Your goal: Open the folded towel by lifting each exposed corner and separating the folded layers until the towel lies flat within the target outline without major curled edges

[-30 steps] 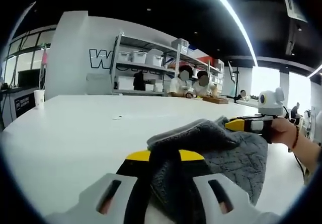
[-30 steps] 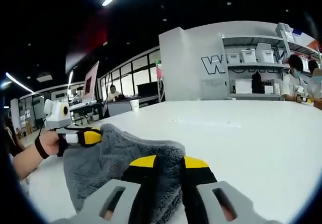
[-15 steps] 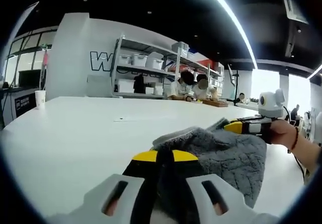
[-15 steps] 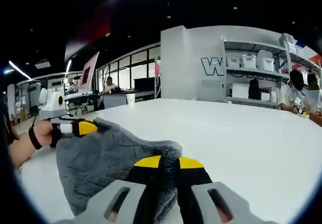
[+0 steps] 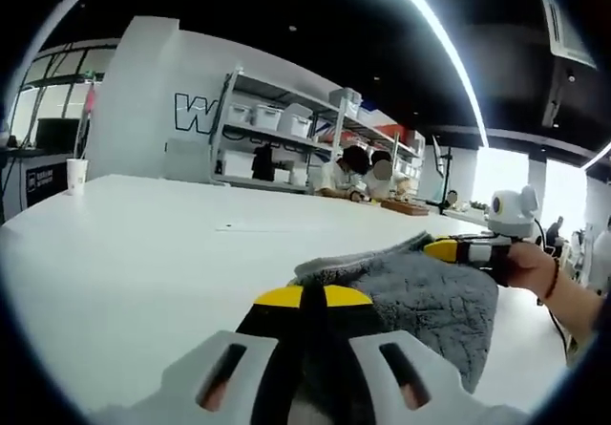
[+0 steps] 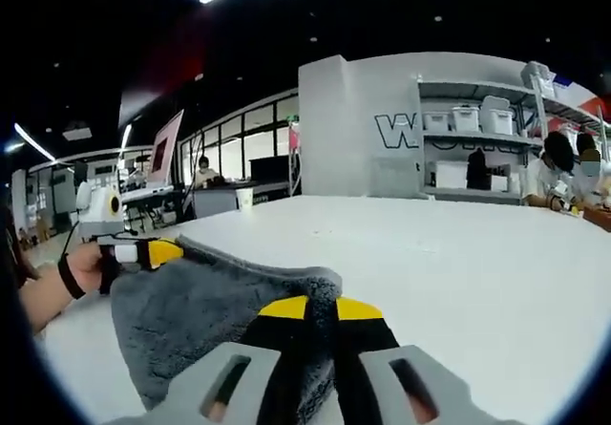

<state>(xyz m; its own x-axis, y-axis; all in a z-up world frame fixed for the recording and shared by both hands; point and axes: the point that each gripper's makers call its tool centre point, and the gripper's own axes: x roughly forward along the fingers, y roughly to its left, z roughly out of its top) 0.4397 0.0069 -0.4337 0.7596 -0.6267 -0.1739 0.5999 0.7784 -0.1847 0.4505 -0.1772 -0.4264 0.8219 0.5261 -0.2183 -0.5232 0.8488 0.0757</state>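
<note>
Both grippers are clamped on the same grey fluffy towel, one at each end of its upper edge, and the cloth hangs stretched between them just above the broad white table.

In the left gripper view, the left gripper has its yellow-tipped black jaws drawn together with a fold of the towel pinched between the tips; the cloth runs away to the right and droops toward the tabletop. At the far end of that edge the right gripper bites the other corner, held by a person's hand with a dark band at the wrist.

In the right gripper view the picture mirrors this: the right gripper's jaws are closed on the towel's near corner, the grey pile bunched over their tips, and the left gripper reaches in from the left edge, nipping the far corner.

Farther along the table stands a white paper cup; what it holds cannot be told. Behind, a metal shelving rack carries pale lidded plastic bins, their contents hidden.
</note>
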